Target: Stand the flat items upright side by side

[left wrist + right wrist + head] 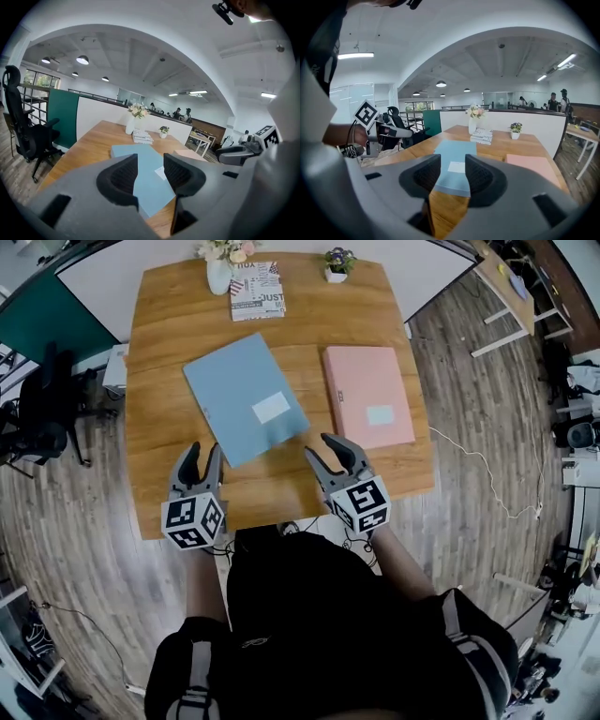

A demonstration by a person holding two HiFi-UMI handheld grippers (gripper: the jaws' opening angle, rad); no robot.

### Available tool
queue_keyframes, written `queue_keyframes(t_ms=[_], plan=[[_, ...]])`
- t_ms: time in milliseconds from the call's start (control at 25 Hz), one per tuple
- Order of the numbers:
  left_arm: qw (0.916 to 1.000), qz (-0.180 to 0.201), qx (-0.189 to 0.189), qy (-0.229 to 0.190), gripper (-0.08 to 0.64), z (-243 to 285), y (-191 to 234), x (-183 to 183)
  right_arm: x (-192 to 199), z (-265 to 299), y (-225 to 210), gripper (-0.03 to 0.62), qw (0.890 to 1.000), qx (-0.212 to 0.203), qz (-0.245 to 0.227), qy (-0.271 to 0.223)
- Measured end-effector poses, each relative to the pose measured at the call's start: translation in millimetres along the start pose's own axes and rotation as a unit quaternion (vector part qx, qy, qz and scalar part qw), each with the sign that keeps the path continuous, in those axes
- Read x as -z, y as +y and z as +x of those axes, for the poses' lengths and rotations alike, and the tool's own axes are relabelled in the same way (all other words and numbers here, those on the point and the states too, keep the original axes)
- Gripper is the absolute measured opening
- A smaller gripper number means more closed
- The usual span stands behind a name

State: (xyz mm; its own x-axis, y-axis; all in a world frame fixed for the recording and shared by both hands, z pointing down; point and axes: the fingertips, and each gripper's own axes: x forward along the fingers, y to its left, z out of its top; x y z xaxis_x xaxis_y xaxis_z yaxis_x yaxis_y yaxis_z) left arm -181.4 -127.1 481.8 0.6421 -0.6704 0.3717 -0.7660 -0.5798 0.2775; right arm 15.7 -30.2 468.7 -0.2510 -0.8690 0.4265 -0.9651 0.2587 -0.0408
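Two flat folders lie on the wooden table (159,446). The light blue folder (246,397) lies slanted at the middle, and the pink folder (368,395) lies to its right. My left gripper (205,451) hovers at the near table edge, just short of the blue folder's near-left corner, open and empty. My right gripper (322,448) is open too, near the blue folder's near-right corner, holding nothing. The left gripper view looks along the blue folder (149,180) with the pink folder (187,153) beyond. From the right gripper view both the blue folder (454,150) and the pink folder (534,166) lie ahead.
At the table's far edge stand a white vase of flowers (218,268), a stack of magazines (257,289) and a small potted plant (337,263). A black office chair (42,409) is left of the table. A cable (487,474) runs across the floor on the right.
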Motion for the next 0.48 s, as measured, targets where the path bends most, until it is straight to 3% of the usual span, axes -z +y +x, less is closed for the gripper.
queue_keyframes(t_ms=[480], plan=[[0.9935, -0.047, 0.059, 0.085, 0.187, 79, 66, 27, 19, 87, -19, 0.183, 0.994, 0.025, 0.026, 0.105]])
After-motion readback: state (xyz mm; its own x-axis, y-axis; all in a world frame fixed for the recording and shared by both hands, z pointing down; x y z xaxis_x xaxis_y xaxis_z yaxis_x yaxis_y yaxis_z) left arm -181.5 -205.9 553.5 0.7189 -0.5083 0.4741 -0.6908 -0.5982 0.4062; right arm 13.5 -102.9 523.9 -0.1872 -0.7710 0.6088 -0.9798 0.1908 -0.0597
